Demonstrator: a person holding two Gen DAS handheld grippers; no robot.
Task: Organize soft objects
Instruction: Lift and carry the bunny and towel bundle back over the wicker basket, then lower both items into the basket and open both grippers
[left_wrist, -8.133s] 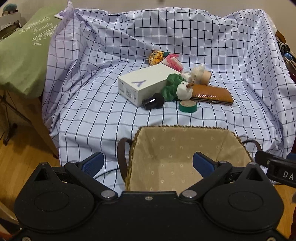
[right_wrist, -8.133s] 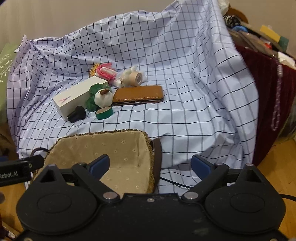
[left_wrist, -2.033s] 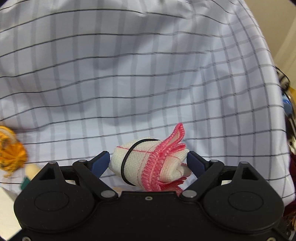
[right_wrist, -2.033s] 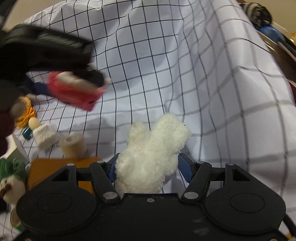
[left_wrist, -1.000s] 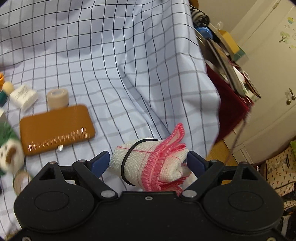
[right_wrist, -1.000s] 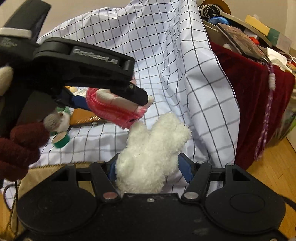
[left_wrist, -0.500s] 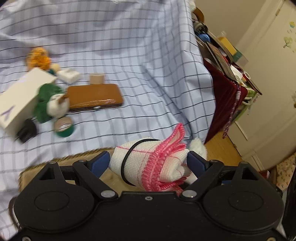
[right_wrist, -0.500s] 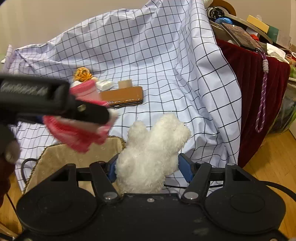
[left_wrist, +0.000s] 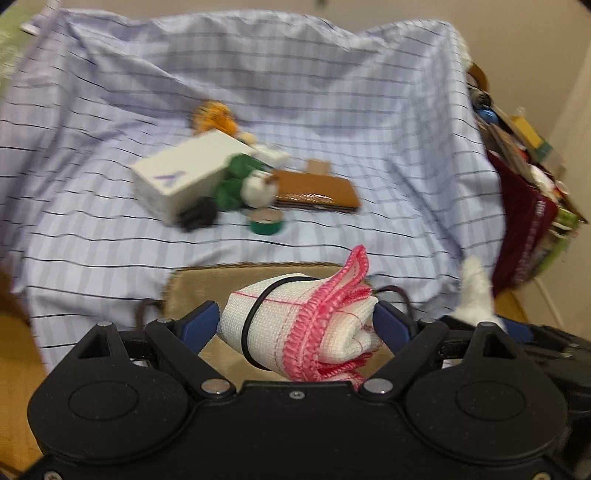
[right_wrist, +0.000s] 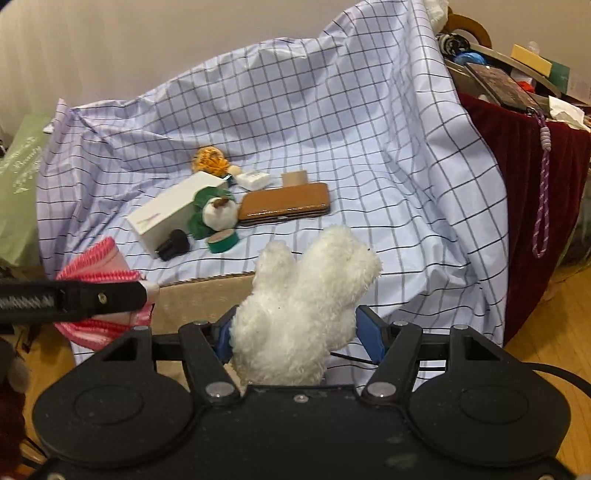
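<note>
Two grippers are loaded, each above the near edge of the lined basket (left_wrist: 207, 284). The left gripper (left_wrist: 297, 326) is clamped on a rolled white cloth with pink trim (left_wrist: 303, 325), jaws spread wide by the roll; its long axis runs across the jaws, from 9 to 3 o'clock in the left wrist view, with a black band around it. The right gripper (right_wrist: 293, 334) is closed on a white plush toy (right_wrist: 303, 306), whose lobes point toward 12 to 1 o'clock. The basket interior lies directly beneath and ahead of the cloth, at 12 o'clock from the left gripper; from the right gripper it lies toward 10 o'clock, mostly hidden by the toy. Judgement: the left hand is nearer the basket centre and needs only lowering and release; the right needs a shift toward 9 o'clock first. On the checked sheet (right_wrist: 369, 147) beyond the basket sits a green and white plush (right_wrist: 212, 214), not yet collected.
</note>
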